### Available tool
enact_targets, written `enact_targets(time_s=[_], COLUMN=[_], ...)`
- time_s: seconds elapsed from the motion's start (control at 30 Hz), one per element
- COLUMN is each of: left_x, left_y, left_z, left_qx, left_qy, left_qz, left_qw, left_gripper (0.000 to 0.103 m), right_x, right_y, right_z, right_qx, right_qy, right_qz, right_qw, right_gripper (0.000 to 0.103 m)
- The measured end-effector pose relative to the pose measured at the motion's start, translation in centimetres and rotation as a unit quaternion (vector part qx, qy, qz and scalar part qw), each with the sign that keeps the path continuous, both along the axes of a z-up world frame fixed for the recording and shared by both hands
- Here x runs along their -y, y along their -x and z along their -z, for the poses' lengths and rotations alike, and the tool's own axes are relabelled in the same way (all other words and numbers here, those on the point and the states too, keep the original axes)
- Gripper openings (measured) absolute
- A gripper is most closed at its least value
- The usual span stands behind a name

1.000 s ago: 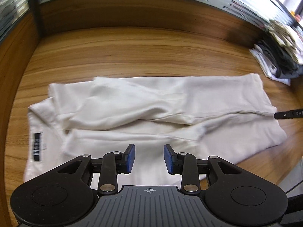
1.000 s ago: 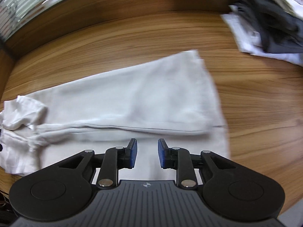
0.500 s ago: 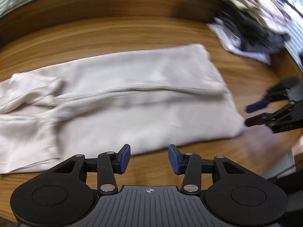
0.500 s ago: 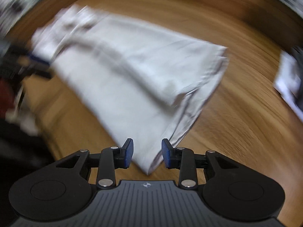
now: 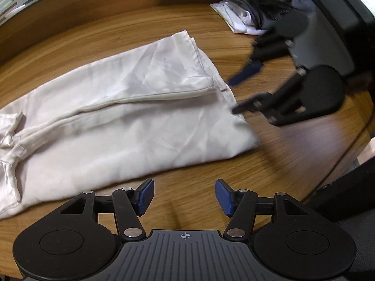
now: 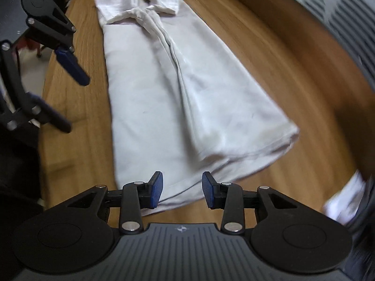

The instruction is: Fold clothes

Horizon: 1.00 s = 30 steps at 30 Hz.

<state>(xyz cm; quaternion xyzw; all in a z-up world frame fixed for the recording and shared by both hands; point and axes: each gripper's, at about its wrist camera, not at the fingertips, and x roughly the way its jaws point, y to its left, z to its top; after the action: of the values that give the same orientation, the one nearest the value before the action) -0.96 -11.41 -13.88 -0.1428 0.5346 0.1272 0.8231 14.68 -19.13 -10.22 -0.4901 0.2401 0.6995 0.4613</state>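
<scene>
The shirt (image 5: 121, 117) lies flat on the table (image 5: 269, 159), folded lengthwise into a long strip, sleeves bunched at its collar end and a seam ridge running down its middle. Its hem end (image 6: 234, 154) shows stacked layers that do not quite line up.

Our right gripper (image 6: 182, 190) sits right at that hem, jaws wide and empty, the cloth edge just between the pads. Our left gripper (image 5: 184, 196) hovers beside the shirt's near long edge, also wide and empty.

We judge the step to be a cross fold — hem toward collar. To do it well, we catch every layer at both hem corners, lift evenly, and keep the strip taut so the ridge does not crease further.

A clothes pile (image 5: 257, 7) lies beyond the hem — well apart.
</scene>
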Motion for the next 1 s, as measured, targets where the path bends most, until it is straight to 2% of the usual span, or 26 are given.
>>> enact_targets(time_s=[0.13,0.27,0.33,0.4,0.47,0.8,0.87,0.9,0.93,1.0], left_x=[-0.3,-1.2,-1.5,-1.7,-1.8,-1.8,-1.8,-1.8,-1.8,-1.7], left_y=[-0.2,-0.4,-0.5,-0.6,-0.7,-0.7,-0.6,-0.5,-0.5,-0.4], left_z=[-0.1,-0.4,-0.5,-0.3,-0.1,0.2,0.2,0.2,0.2,0.1], left_qx=[-0.001,-0.002,-0.003,-0.005,-0.007,-0.012,-0.012,-0.012,-0.011,-0.011], left_qy=[0.002,0.001,0.002,0.004,0.008,0.011,0.011,0.011,0.011,0.009], left_qz=[-0.030,-0.068,-0.079,-0.085,-0.088,-0.079,-0.081,-0.082,-0.083,-0.085], left_qw=[0.9995,0.9977,0.9968,0.9963,0.9961,0.9967,0.9966,0.9965,0.9964,0.9963], left_gripper=[0.061,0.061,0.061,0.061,0.061,0.061,0.061,0.061,0.061,0.061], right_x=[-1.3,-2.3,-2.4,-2.4,-2.4,-1.5,-1.4,-1.4,-1.5,-1.7], right_y=[0.2,0.5,0.4,0.1,-0.3,-1.9,-1.7,-1.4,-1.2,-1.1], right_z=[0.5,1.6,1.9,1.9,1.5,1.1,0.9,0.8,0.7,0.8], right_qx=[0.037,0.059,0.069,0.072,0.068,0.068,0.063,0.063,0.063,0.065], right_qy=[-0.023,-0.022,-0.028,-0.034,-0.040,-0.035,-0.039,-0.041,-0.044,-0.043], right_qz=[-0.065,-0.124,-0.141,-0.151,-0.148,-0.122,-0.127,-0.130,-0.133,-0.138], right_qw=[0.997,0.990,0.987,0.985,0.986,0.990,0.989,0.989,0.988,0.987], right_gripper=[0.042,0.038,0.014,0.012,0.000,0.001,0.009,0.020,0.026,0.028])
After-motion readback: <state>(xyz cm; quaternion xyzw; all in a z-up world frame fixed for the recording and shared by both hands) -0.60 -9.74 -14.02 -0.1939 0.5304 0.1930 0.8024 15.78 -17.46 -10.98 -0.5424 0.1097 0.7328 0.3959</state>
